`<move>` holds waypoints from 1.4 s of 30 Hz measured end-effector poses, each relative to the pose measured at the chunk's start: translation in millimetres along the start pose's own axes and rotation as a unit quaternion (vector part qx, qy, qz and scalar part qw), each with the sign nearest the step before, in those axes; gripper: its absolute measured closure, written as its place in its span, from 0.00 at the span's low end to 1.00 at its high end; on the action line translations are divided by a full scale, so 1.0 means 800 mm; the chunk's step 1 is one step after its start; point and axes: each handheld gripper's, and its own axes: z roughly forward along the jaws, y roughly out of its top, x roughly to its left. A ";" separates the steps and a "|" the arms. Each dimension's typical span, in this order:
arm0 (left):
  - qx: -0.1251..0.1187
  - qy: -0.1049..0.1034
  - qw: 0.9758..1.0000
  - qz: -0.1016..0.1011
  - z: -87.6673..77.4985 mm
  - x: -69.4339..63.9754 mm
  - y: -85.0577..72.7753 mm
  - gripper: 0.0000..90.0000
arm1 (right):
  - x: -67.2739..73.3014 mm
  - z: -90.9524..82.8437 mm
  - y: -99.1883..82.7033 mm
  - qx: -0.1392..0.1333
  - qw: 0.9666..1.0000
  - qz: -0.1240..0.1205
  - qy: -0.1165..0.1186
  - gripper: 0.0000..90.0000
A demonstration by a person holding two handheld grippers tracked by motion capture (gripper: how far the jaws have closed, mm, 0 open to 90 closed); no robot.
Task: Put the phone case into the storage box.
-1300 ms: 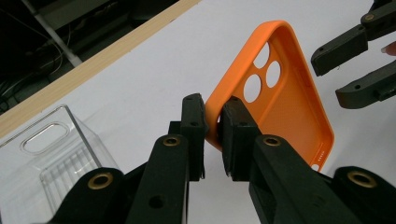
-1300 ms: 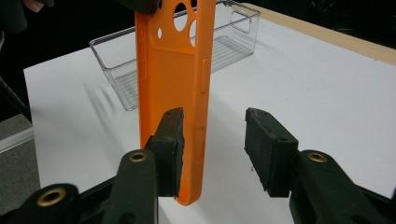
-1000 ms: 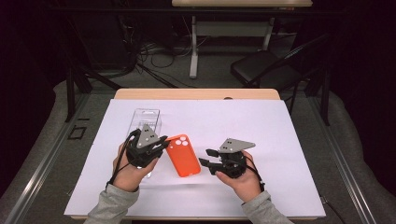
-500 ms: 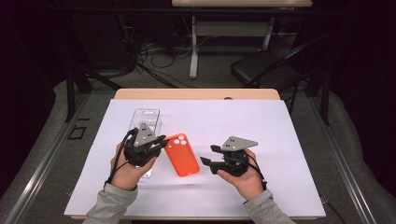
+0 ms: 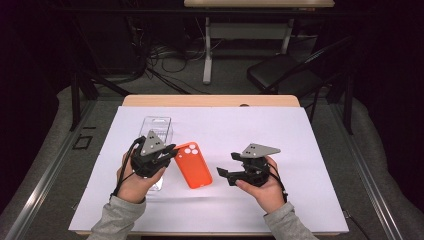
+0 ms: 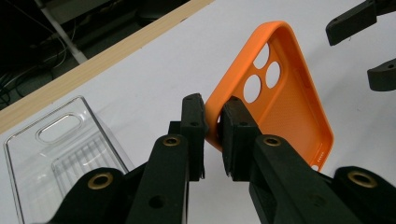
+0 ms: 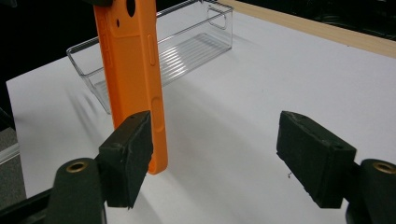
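One orange phone case [image 5: 193, 164] is here, a soft-looking shell with three round camera holes near one end, a raised rim and a dimpled inner face. The left hand-held gripper [image 6: 212, 122] pinches its rim at the corner by those holes, holding it tilted over the white-covered bench [image 5: 300, 135]. One clear plastic bin [image 5: 156, 131], ribbed on the bottom with a slot handle in its end wall, sits just beside the case on the left gripper's side. The right hand-held gripper [image 7: 224, 140] is on the case's other side, spread wide, one pad close by the case's lower end.
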 end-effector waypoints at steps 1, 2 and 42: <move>0.001 0.001 1.000 0.000 0.000 0.001 0.000 0.90 | -0.001 0.000 0.000 0.000 1.000 0.001 0.000 0.29; 0.003 0.001 1.000 -0.001 -0.001 0.002 -0.001 0.90 | -0.002 -0.001 0.000 0.001 1.000 0.002 -0.001 0.29; -0.033 0.012 0.997 -0.061 -0.026 0.047 -0.012 0.90 | -0.015 -0.006 0.000 -0.003 1.000 0.022 -0.019 0.25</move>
